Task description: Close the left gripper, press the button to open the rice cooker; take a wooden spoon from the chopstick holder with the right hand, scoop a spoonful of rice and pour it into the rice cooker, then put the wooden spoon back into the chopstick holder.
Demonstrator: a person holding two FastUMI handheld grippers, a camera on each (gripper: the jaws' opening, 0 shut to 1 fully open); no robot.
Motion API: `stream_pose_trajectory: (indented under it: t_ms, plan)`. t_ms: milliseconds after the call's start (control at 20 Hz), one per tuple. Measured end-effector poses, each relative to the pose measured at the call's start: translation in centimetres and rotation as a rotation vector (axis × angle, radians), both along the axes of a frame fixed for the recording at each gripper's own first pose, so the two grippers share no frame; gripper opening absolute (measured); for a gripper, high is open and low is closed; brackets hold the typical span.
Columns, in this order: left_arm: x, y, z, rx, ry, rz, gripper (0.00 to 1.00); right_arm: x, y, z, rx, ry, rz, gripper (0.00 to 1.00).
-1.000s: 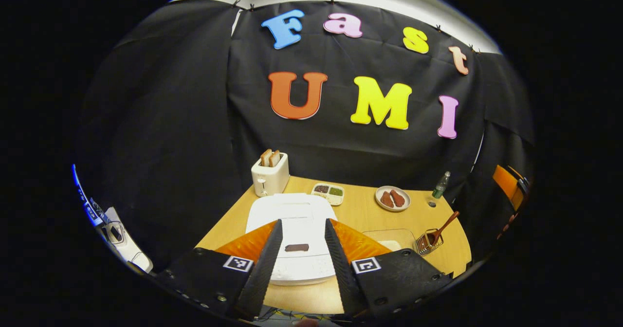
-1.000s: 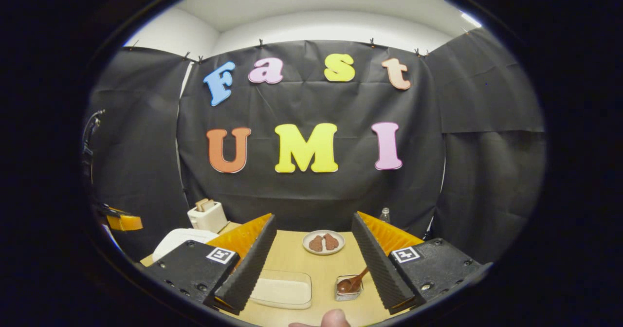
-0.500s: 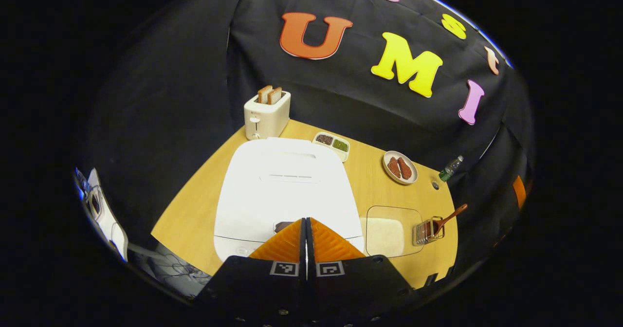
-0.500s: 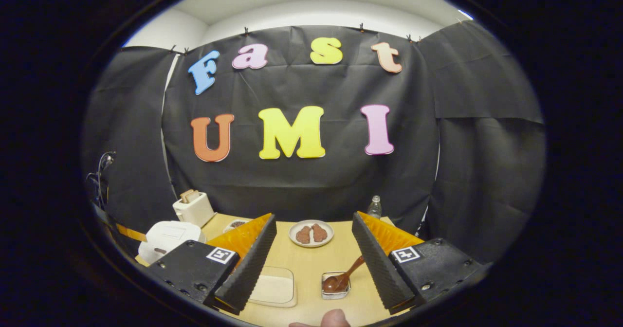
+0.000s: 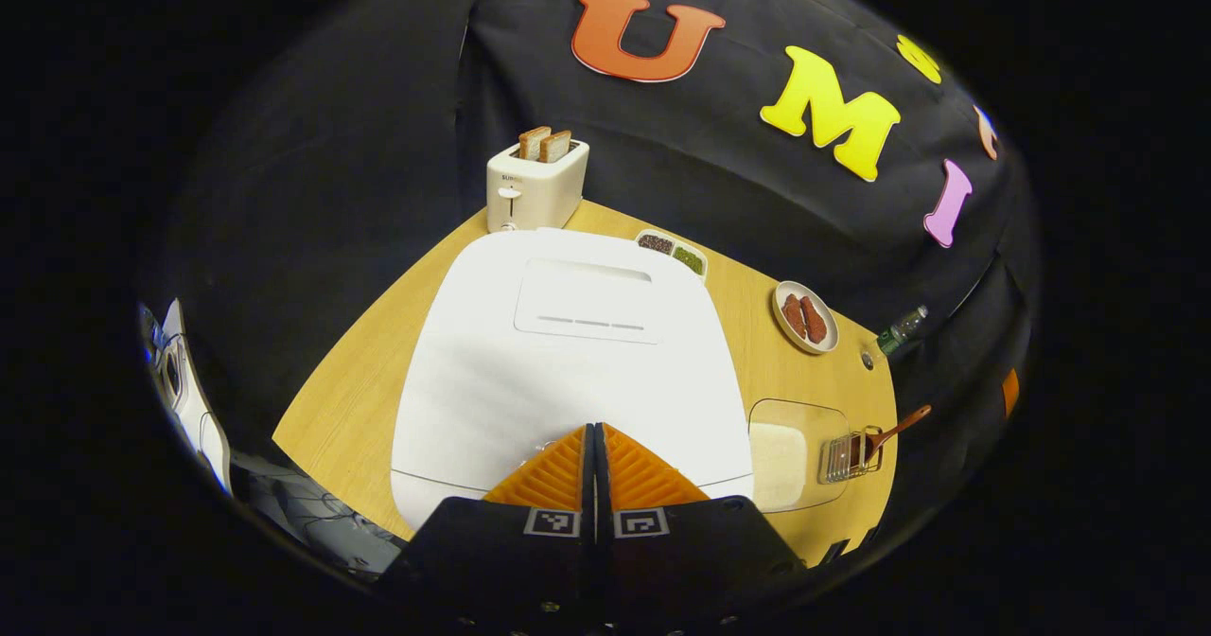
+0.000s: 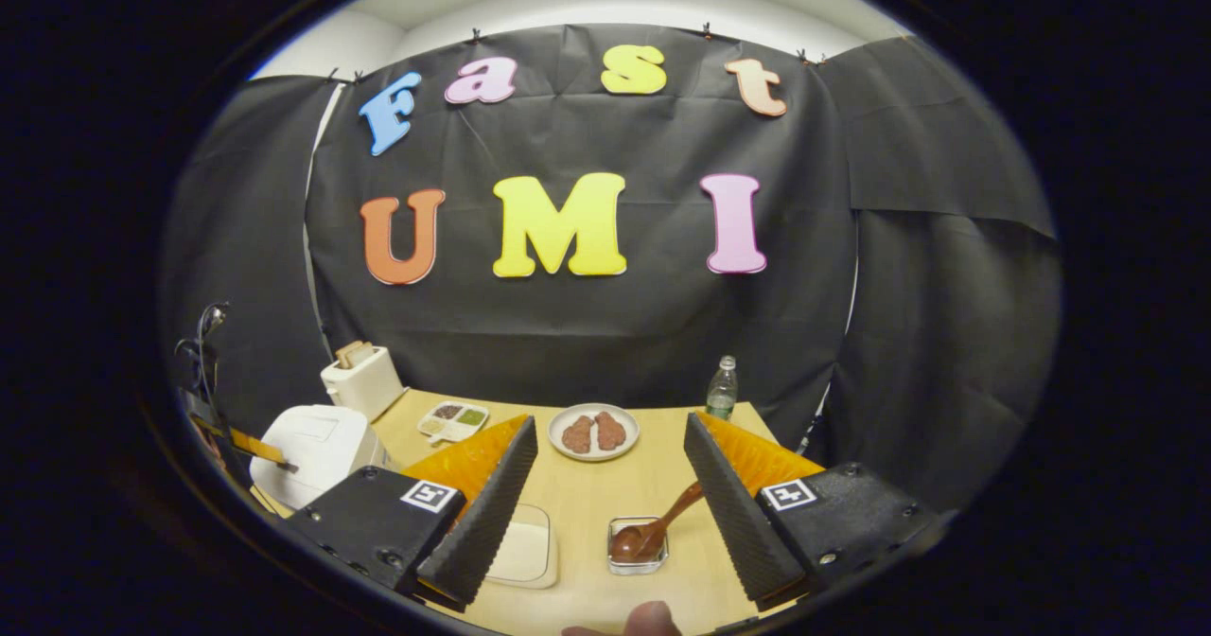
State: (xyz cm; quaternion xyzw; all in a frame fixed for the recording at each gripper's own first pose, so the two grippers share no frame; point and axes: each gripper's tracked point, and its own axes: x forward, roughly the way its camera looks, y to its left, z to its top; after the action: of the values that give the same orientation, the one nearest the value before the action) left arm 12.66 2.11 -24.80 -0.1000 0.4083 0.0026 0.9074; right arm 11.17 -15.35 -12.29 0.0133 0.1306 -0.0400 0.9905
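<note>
The white rice cooker [image 5: 568, 352] stands with its lid down, just beyond my left gripper [image 5: 594, 430]. That gripper is shut with nothing between its fingers, and its tips rest at the cooker's front edge, hiding the button. To the right a wire chopstick holder [image 5: 845, 457] carries the wooden spoon [image 5: 897, 424], beside a clear box of rice [image 5: 793, 449]. My right gripper [image 6: 610, 423] is open and held above the table, with the spoon [image 6: 658, 530] in its holder [image 6: 638, 558] below and between its fingers. The rice box [image 6: 526, 551] and the cooker [image 6: 317, 439] lie to its left.
At the table's back are a toaster [image 5: 535, 186] with bread, a divided dish [image 5: 672, 254], a plate of meat [image 5: 806, 317] and a bottle [image 5: 899, 330]. A person's fingertip [image 6: 649, 617] shows at the bottom of the right gripper view.
My left gripper has gone from open to shut and moved in over the cooker's front edge, covering the button. The right gripper has drawn back a little, still open.
</note>
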Motion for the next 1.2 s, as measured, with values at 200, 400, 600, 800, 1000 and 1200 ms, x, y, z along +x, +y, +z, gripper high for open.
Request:
stream_pose_trajectory:
  t_ms: [200,400,600,800,1000,1200]
  plan:
    - [-1.0,0.1,-0.6,-0.013,0.018,0.014,0.0,0.1,-0.1,-0.4,0.006,0.01,-0.003,1.0]
    - [-0.4,0.1,-0.4,-0.009,0.018,0.038,0.0,-0.3,-0.2,-0.2,0.0,0.004,-0.003,1.0]
    - [1.3,-0.2,5.9,0.038,-0.194,0.038,0.0,-0.9,-0.8,1.0,-0.012,-0.021,-0.015,1.0]
    - [4.1,0.2,14.2,0.114,-0.455,0.039,0.1,-1.6,-0.9,2.2,-0.028,-0.049,-0.018,1.0]
    - [6.0,-0.1,17.4,0.135,-0.544,0.039,0.28,-2.8,-1.8,3.1,-0.042,-0.066,-0.036,1.0]
    - [5.2,-1.5,21.0,0.135,-0.648,0.027,0.41,-4.0,-2.9,3.6,-0.051,-0.079,-0.058,1.0]
